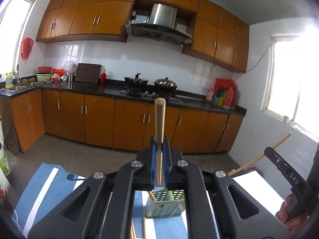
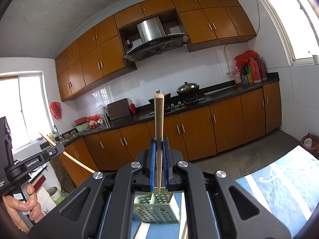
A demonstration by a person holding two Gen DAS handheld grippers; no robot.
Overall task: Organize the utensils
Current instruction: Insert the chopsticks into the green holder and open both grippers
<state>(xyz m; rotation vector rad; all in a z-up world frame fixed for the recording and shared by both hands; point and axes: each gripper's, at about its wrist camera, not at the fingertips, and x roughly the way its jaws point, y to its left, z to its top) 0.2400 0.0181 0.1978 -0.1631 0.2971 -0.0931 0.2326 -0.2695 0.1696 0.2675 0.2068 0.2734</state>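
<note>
My left gripper [image 1: 159, 141] is shut on a wooden chopstick [image 1: 159, 119] that stands upright between its blue pads, thick end up. My right gripper [image 2: 159, 141] is shut on a second wooden chopstick [image 2: 159, 117], also upright. Both are held above a pale green perforated utensil holder [image 1: 165, 205], which also shows in the right wrist view [image 2: 157, 209], on a blue and white cloth [image 1: 39, 191]. The right gripper with its chopstick shows at the right of the left view [image 1: 265, 153]. The left gripper shows at the left of the right view [image 2: 53, 149].
More chopsticks lie on the cloth beside the holder [image 1: 132, 231]. Beyond the table is a kitchen with orange cabinets [image 1: 127, 123], a dark counter [image 1: 111, 89], a stove with pans [image 1: 151, 85] and a sink [image 1: 22, 85].
</note>
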